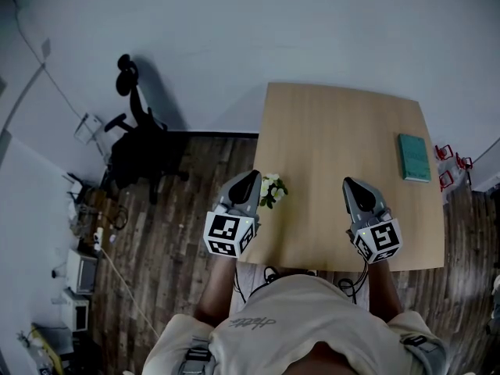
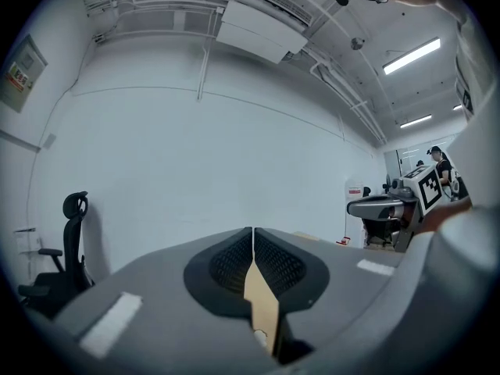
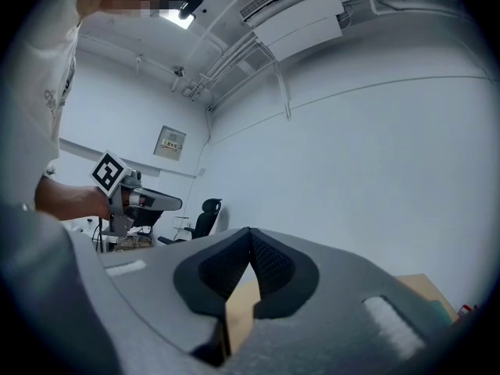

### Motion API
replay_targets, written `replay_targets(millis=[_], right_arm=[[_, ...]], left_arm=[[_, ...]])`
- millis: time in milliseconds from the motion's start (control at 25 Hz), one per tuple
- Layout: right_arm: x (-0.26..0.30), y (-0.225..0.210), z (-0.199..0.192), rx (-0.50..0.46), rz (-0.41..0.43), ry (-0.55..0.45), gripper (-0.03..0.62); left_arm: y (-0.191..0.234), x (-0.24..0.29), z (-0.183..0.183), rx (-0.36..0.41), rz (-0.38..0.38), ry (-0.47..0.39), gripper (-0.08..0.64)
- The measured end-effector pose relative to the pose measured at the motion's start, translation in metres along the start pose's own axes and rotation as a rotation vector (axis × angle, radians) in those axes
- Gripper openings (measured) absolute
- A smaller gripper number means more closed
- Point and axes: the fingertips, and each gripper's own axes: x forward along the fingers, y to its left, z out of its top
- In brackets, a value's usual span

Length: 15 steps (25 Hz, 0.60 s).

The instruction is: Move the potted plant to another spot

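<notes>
Shut, empty, my left gripper [image 1: 250,176] and right gripper [image 1: 348,183] hover; potted plant [image 1: 272,190] stands at table's [image 1: 336,131] nine-o'clock edge, moved or awaiting pickup.

No word or number could be read. The shirt [image 1: 258,320] bore a small script print, too blurred to make out. A wall notice [image 2: 19,73] in the left gripper view and one [image 3: 169,141] in the right gripper view were too small to read. The cube [image 1: 229,234] on the left gripper [image 1: 251,176] and the cube [image 1: 376,241] on the right gripper [image 1: 348,183] bore black-and-white square markers, no letters
</notes>
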Motion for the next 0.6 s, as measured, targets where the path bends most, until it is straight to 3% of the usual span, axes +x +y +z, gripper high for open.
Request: replay_targets(millis=[600], right_arm=[[0.004,0.012,-0.007,-0.006,0.068,0.034,0.002]], left_arm=[[-0.001,-0.011,-0.018,-0.020,0.037,0.021,0.015]])
